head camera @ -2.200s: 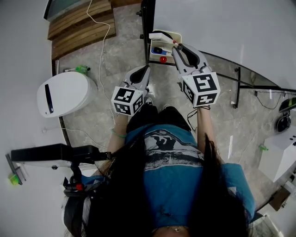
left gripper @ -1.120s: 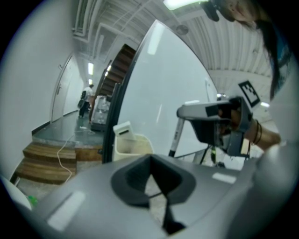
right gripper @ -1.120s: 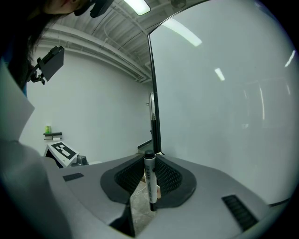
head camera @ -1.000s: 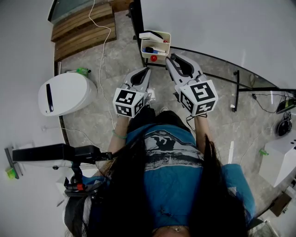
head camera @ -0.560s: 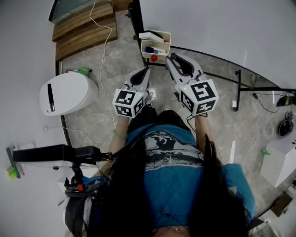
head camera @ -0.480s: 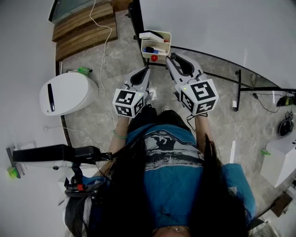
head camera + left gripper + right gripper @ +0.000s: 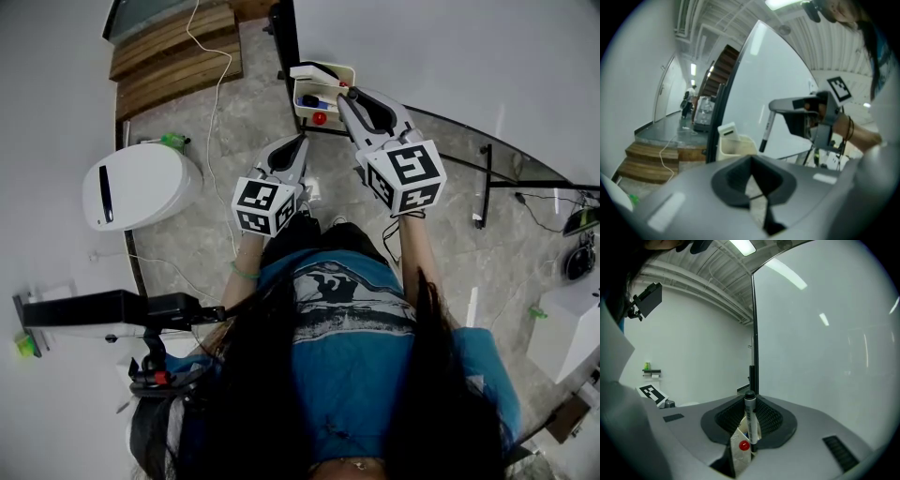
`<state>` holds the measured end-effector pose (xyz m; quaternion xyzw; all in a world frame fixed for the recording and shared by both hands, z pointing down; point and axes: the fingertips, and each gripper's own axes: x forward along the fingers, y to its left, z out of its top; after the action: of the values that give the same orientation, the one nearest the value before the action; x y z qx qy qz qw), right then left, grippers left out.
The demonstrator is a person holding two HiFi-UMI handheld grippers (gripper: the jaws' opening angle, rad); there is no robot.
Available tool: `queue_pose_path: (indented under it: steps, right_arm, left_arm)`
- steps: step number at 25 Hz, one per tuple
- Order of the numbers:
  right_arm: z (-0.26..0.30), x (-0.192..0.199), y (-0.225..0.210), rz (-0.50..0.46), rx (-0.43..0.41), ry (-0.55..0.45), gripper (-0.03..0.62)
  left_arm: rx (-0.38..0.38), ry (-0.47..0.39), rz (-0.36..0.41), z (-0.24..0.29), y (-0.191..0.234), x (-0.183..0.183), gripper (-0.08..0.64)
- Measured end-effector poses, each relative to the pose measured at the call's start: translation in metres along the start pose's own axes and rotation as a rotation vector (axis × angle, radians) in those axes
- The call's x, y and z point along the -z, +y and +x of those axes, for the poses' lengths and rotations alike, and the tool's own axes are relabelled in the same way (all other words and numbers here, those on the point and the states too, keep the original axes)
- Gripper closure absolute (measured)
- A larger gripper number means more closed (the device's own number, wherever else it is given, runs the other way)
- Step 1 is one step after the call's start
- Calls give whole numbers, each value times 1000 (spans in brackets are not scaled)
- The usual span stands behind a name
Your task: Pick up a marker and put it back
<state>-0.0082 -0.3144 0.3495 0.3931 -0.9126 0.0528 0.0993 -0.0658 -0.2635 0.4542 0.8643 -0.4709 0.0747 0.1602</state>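
Right claw point(image 7: 345, 96): pinching a white-barrelled, black-capped marker point(image 7: 750, 420) between the ribbed black pads, jaws part-way in and pressed on the barrel.
Marker's pose: near upright, crosswise to the jaws, one dark end hanging free below them in the left gripper view.
Marker's place: in the air, in the grip, just above the cream plastic holder point(image 7: 336, 67); apparently touching nothing else.
Holder: fixed at the edge of the big glossy whiteboard point(image 7: 450, 47); carries a blue-capped pen point(image 7: 314, 101), a small red round piece point(image 7: 320, 118) at its near edge and a white block point(image 7: 307, 71) at the back.
Left claw point(image 7: 302, 141): pressed together, empty, held lower and nearer the body, apart from the holder.
Step in hand: by the look of it, the carry, with the marker out of the holder and the return not yet made.
Next move: calls for lining the lower end up over a free gap in the holder, clear of the pen, lowering it straight, then spreading the jaws only once the marker rests inside.
Risk: likely snag on the rim or on the blue-capped pen if lowered askew.
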Motion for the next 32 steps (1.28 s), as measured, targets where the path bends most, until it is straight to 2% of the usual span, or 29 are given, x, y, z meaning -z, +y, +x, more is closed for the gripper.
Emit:
queue_pose_path:
  steps: [5,11,18,25,32]
  right_arm:
    - [23,6,-13,-69,19,29,512]
    - [50,45,-17,-146,15,146,512]
    - [65,88,-11,-152,-8,252,512]
    - [77,93,-10,-149,-4,253,512]
    - [82,109,4,-100,-48,282,509]
  left_arm:
    - [-11,1,-3,-1,3,4,558]
    - [-26,9,-4,-4,9,9,558]
    - [-53,7,-12,-10,20,11,558]
    - [-72,3,-21,-13,27,13,558]
    - [-85,-4,-29,-17,32,16,558]
